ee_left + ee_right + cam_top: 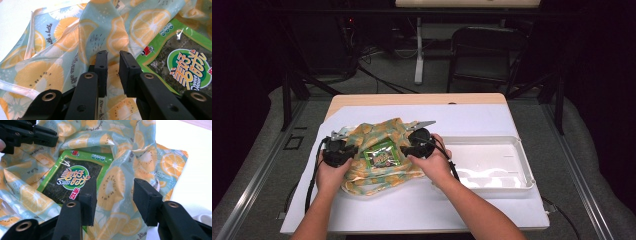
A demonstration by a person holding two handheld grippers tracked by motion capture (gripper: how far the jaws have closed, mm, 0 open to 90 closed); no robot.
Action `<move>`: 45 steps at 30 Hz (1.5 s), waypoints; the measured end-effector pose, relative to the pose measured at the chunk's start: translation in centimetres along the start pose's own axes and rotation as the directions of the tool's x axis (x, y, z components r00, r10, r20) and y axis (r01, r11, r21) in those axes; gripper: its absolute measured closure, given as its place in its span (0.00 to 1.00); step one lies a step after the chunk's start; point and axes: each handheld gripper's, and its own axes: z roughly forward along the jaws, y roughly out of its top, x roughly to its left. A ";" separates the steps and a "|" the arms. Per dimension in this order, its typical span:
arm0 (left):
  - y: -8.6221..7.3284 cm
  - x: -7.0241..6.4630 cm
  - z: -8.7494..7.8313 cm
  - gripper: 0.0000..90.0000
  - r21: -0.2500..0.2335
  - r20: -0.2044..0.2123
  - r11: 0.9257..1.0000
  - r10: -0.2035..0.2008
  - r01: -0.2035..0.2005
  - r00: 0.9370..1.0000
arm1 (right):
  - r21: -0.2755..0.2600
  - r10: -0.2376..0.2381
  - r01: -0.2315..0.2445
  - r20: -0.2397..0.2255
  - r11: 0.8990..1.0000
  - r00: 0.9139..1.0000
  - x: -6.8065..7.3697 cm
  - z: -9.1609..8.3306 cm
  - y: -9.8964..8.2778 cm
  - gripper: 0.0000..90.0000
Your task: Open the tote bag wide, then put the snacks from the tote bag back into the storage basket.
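High view showed me the fruit-print bag (377, 160) lying crumpled on the tabletop (472, 117), with the green seaweed packet (382, 156) on its middle and a white tray (524, 165) just beside it at the right. My left gripper (343, 150) sat at the bag's left edge, jaws narrowly parted; whether fabric ran between them I couldn't quite tell. My right gripper (412, 144) stood wide, pads apart from the bag fold.
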 end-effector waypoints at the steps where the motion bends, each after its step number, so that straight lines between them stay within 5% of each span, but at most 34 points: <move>1: 0.0 0.0 0.0 0.86 -0.001 -0.002 1.000 0.000 0.000 1.000 | -0.007 -0.001 0.001 0.004 1.000 1.000 0.1 0.1 -0.1 0.59; 13: -0.4 0.0 0.0 0.86 0.001 -0.006 1.000 -0.001 0.001 1.000 | 0.028 0.014 -0.014 -0.015 1.000 1.000 0.2 0.8 -1.2 0.56; 20: -0.5 -0.1 -0.2 0.86 0.000 -0.002 1.000 0.004 -0.004 1.000 | 0.070 -0.026 0.025 0.015 0.997 1.000 0.7 0.8 -1.9 0.86; 26: -0.5 -0.1 -0.2 0.86 0.002 -0.005 1.000 0.009 -0.009 1.000 | 0.086 -0.075 0.070 0.055 0.994 0.996 1.0 0.3 -2.5 0.97; 33: -0.6 -0.2 -0.5 0.84 -0.001 -0.005 1.000 0.012 -0.012 1.000 | 0.120 -0.100 0.090 0.080 0.989 0.992 1.1 0.0 -3.4 0.97; 45: 0.1 -1.9 -3.5 0.71 -0.119 0.018 0.992 0.034 -0.032 0.999 | 0.070 -0.091 0.087 0.057 0.994 0.994 1.3 -0.5 -3.6 0.87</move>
